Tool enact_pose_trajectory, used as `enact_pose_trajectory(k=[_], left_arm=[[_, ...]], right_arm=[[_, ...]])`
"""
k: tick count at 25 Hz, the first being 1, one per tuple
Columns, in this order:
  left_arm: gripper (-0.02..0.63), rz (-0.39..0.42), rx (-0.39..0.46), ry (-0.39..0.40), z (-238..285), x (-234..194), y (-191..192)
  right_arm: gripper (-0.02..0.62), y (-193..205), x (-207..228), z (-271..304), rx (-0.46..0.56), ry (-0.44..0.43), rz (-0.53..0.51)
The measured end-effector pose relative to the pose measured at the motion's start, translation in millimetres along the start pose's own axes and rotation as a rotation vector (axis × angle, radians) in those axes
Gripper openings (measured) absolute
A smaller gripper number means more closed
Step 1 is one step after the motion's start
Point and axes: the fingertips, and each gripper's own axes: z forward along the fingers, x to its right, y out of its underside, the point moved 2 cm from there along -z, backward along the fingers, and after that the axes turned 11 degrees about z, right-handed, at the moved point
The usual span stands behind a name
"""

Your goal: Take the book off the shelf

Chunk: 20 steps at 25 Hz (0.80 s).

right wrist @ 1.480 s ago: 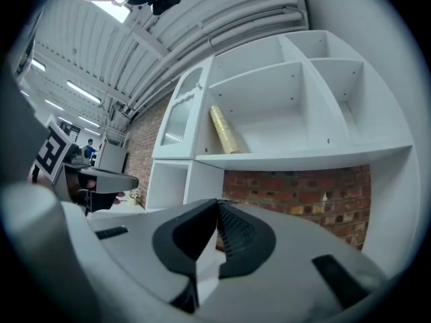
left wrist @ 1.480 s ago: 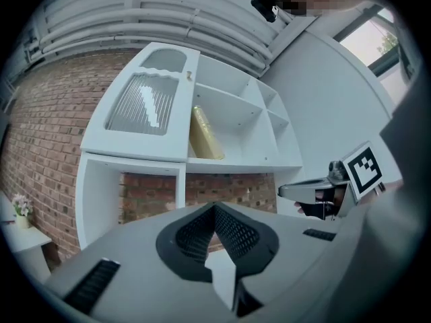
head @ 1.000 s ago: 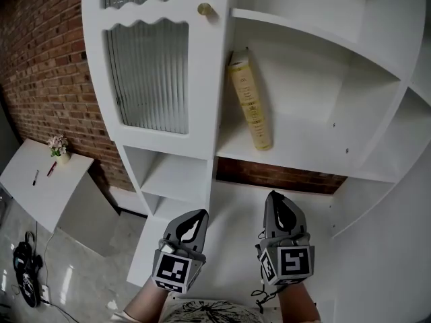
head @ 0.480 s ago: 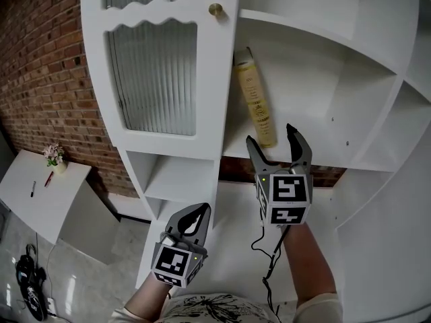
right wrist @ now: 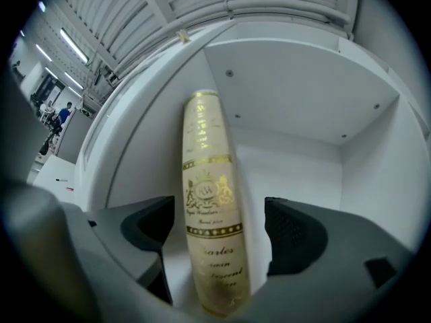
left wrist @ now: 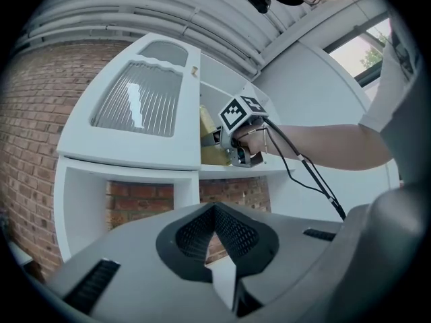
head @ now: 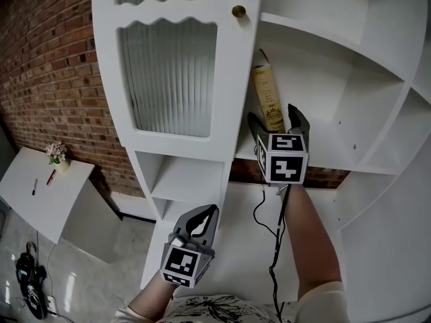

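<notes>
A cream book [head: 268, 103] with gold lettering on its spine stands leaning against the left wall of a white shelf [head: 323, 157]. My right gripper [head: 273, 114] is raised to it, one jaw on either side of the spine's lower part. In the right gripper view the book [right wrist: 212, 227] fills the middle of my right gripper [right wrist: 221, 229]; the jaws are opening and gaps show between the pads and the spine. My left gripper [head: 204, 212] hangs low near the person's body, shut and empty. The left gripper view shows the book [left wrist: 207, 120] in the distance.
A ribbed-glass cabinet door [head: 172, 79] with a brass knob [head: 238, 11] is just left of the book. Open white compartments lie below and to the right. A brick wall [head: 47, 66] and a white desk [head: 40, 187] with a flower pot [head: 57, 155] are at the left.
My right gripper rose from near the body up to the shelf and opened, ending with its jaws either side of the book. The left gripper stayed low and shut.
</notes>
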Motion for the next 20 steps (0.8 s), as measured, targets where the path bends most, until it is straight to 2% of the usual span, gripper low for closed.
enact_pose_trajectory(k=[7, 9, 11, 12, 20], left_arm=[[0.012, 0.006, -0.014, -0.011, -4.3, -0.1, 9.0], [0.012, 0.001, -0.026, -0.012, -4.5, -1.4, 11.4], [0.012, -0.010, -0.058, -0.007, -5.0, -1.6, 14.5], [0.012, -0.016, -0.061, -0.004, -4.3, -0.7, 15.9], [0.012, -0.010, -0.033, -0.013, -1.5, -1.3, 14.2]], right_arm=[[0.408, 7.6, 2.7, 24.9, -0.086, 0.029, -0.039], [0.375, 8.8, 4.5, 27.2, -0.098, 0.034, -0.028], [0.295, 10.4, 6.1, 27.9, -0.106, 0.033, -0.008], [0.279, 10.9, 7.1, 27.7, -0.108, 0.032, -0.004], [0.225, 7.5, 14.4, 21.3, -0.081, 0.054, -0.062]])
